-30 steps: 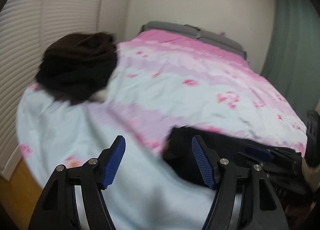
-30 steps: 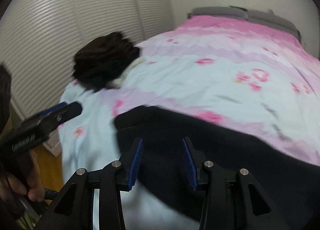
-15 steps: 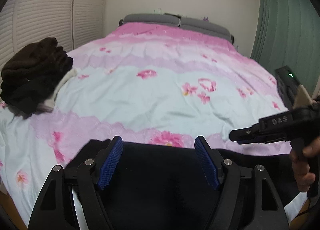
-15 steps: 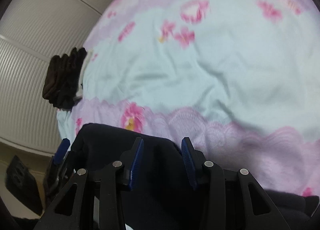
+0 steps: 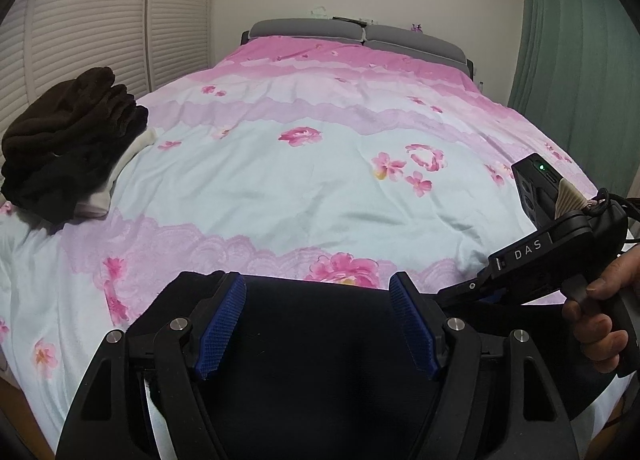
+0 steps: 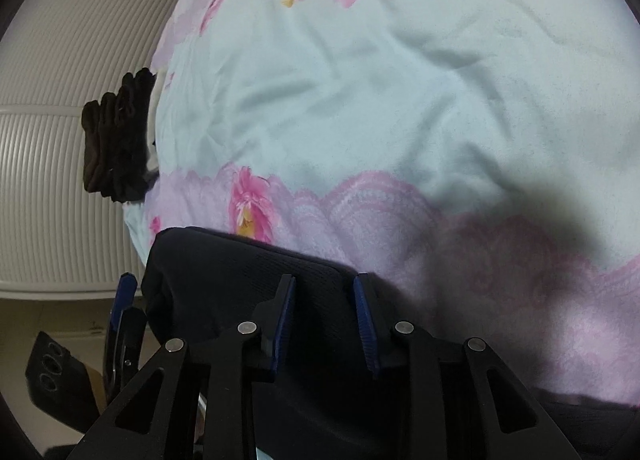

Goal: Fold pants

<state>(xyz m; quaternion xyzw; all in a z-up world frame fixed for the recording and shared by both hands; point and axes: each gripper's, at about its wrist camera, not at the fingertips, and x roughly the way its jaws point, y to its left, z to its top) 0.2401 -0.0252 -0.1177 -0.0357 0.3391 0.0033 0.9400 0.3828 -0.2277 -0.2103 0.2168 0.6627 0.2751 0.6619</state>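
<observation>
Dark navy pants (image 5: 316, 344) lie flat at the near edge of the bed; they also show in the right wrist view (image 6: 224, 276). My left gripper (image 5: 318, 324) is open, its blue pads spread wide just above the pants near their far edge. My right gripper (image 6: 324, 320) is open with a narrower gap, low over the pants' right part. The right gripper's body (image 5: 536, 260), held by a hand, shows at the right of the left wrist view. The near part of the pants is hidden by the grippers.
The bed (image 5: 320, 163) has a pale blue and pink flowered cover. A pile of dark brown and black clothes (image 5: 68, 139) sits at its left edge, also in the right wrist view (image 6: 116, 139). White louvred doors stand left, a green curtain (image 5: 580, 59) right.
Both grippers swung from the bed's left corner to face the bed over the pants. The right gripper tilted down and moved closer to the fabric. Both stayed open.
</observation>
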